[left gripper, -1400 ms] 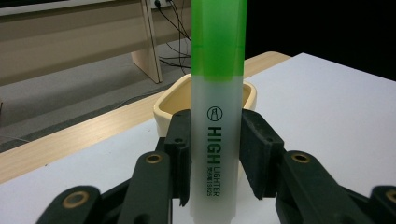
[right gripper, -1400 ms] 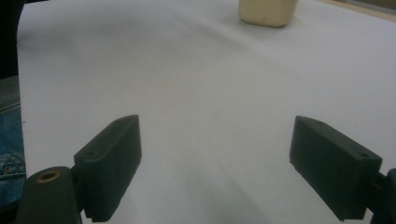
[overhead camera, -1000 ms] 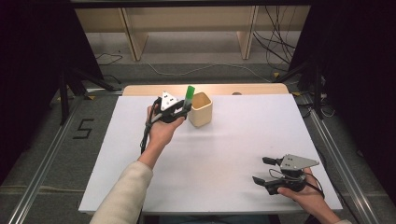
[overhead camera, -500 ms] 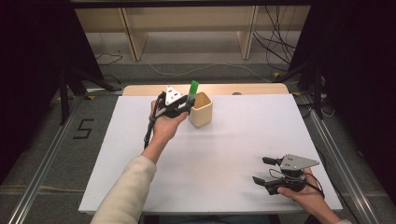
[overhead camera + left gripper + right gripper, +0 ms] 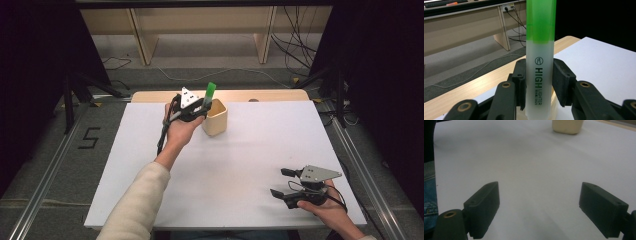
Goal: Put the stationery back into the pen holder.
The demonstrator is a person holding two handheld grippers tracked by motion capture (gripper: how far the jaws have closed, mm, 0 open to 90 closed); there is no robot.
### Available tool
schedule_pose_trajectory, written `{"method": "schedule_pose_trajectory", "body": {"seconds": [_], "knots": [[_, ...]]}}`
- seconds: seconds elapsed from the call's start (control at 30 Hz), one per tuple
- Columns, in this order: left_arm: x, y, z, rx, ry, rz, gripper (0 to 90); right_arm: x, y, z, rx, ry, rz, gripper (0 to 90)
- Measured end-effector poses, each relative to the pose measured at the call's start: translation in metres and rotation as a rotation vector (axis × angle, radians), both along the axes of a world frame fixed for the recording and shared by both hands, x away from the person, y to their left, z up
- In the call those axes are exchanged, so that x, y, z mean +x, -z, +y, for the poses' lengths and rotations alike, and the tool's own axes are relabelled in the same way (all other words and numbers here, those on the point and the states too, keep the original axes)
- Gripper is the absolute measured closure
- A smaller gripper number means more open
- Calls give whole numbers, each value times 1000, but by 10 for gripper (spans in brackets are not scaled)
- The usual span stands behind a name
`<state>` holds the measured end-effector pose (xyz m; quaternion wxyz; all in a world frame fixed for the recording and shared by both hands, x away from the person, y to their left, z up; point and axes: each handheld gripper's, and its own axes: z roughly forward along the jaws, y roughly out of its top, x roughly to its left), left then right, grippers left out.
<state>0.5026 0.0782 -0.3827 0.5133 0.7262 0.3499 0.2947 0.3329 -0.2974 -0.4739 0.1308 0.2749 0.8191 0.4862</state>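
Highlighter (image 5: 210, 92) stands upright in your left gripper (image 5: 200, 111), jaws clamped on its white barrel, at the far side just above the cream cup (image 5: 215, 118). Your right gripper (image 5: 281, 182) rests near right, jaws apart.

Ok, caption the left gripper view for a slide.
Left gripper clamps an upright green-capped translucent highlighter pen over the white table.

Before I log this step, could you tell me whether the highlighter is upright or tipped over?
Upright: the highlighter stands vertical, green cap up, clamped in the left gripper over the beige cup.
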Motion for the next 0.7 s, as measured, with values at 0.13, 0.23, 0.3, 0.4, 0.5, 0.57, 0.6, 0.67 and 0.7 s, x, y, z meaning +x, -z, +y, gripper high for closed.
{"method": "schedule_pose_trajectory", "body": {"seconds": [0.13,0.23,0.3,0.4,0.5,0.57,0.6,0.67,0.7], "knots": [[2,0,-3,-9,2,-3,662,1,1,0,-3,-3,-10,174],[4,-1,-4,-8,1,-6,662,1,1,0,-4,-4,-9,174],[6,-1,-5,-8,-2,-9,662,1,1,0,-4,-5,-10,174],[7,-2,-7,-5,1,-9,662,1,0,0,-4,-4,-9,174],[9,-2,-8,-4,1,-13,662,0,0,0,-11,-2,3,174],[10,-2,-9,-8,1,-16,662,0,0,0,-2,-1,1,174],[11,-2,-9,-9,-2,-18,662,0,0,0,-6,0,3,174],[12,-2,-10,-9,-2,-16,662,0,0,0,-7,-1,3,174],[12,-2,-10,-8,-4,-16,662,0,0,0,-7,-2,0,174]]}}
